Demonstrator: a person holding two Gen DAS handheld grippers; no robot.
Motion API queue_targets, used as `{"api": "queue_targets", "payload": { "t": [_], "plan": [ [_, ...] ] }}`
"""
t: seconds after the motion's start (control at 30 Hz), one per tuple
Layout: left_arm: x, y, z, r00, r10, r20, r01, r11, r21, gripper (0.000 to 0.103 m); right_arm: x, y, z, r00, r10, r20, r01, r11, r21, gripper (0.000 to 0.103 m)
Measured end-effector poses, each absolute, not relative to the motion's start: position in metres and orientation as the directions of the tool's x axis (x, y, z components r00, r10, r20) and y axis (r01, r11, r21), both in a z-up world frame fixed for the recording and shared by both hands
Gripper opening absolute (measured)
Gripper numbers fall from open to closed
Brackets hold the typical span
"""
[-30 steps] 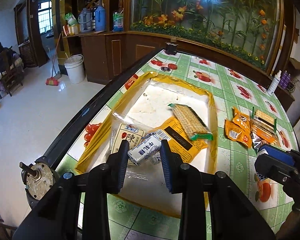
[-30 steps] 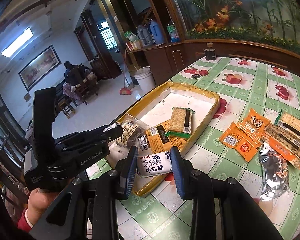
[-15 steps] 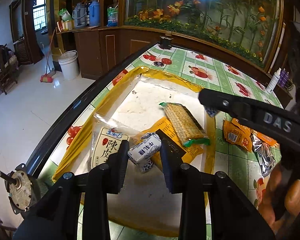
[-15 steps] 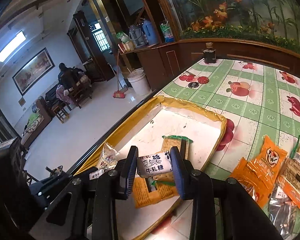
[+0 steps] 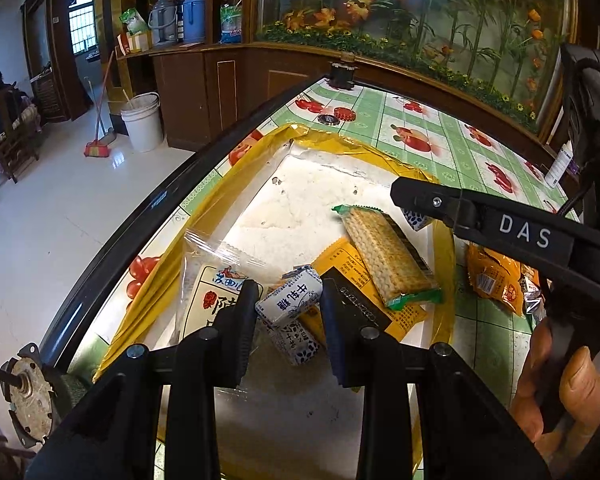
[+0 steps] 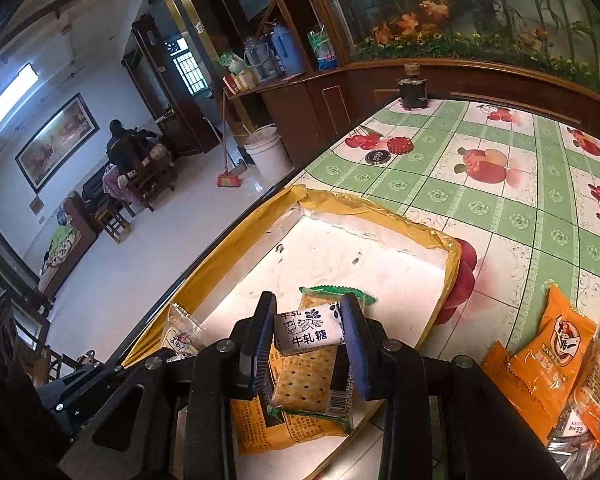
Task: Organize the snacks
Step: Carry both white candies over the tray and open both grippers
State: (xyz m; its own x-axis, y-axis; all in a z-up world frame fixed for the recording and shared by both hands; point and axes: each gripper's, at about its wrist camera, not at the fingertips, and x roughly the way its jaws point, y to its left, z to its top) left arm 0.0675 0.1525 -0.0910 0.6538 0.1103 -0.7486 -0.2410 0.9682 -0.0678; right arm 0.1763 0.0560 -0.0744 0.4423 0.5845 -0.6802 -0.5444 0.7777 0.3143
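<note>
White bucket (image 5: 142,122) and broom (image 5: 98,148) on the floor; 2 bottle caps (image 6: 390,150) on fruit-print tablecloth (image 6: 500,200); jar (image 6: 412,90) at table's far edge.

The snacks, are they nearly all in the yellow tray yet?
About halfway. Already in the yellow tray: a cracker pack, an orange packet, a clear-wrapped snack and one milk candy. In hand: the left gripper and right gripper each grip a milk candy over the tray. Left: the orange packets and a few other packs on the tablecloth.
</note>
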Motion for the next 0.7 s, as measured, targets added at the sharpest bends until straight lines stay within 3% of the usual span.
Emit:
{"api": "queue_targets", "payload": {
  "t": [0.3, 0.4, 0.43, 0.7],
  "plan": [
    [0.069, 0.157, -0.092, 0.636, 0.117, -0.763, -0.254, 0.965, -0.064, 0.031, 0.179, 0.06, -0.078, 0.433, 0.582, -0.688, -0.539, 0.779, 0.321, 0.037],
    [0.066, 0.157, -0.089, 0.638, 0.139, -0.758, -0.27, 0.962, -0.05, 0.05, 0.178, 0.057, -0.074, 0.443, 0.583, -0.681, -0.533, 0.782, 0.322, 0.045],
    [0.065, 0.158, -0.088, 0.641, 0.141, -0.754, -0.272, 0.961, -0.052, 0.052, 0.176, 0.055, -0.072, 0.446, 0.584, -0.678, -0.533, 0.782, 0.323, 0.047],
    [0.055, 0.161, -0.075, 0.659, 0.146, -0.738, -0.293, 0.953, -0.073, 0.052, 0.157, 0.021, -0.054, 0.477, 0.598, -0.644, -0.513, 0.784, 0.349, 0.051]
  ]
}}
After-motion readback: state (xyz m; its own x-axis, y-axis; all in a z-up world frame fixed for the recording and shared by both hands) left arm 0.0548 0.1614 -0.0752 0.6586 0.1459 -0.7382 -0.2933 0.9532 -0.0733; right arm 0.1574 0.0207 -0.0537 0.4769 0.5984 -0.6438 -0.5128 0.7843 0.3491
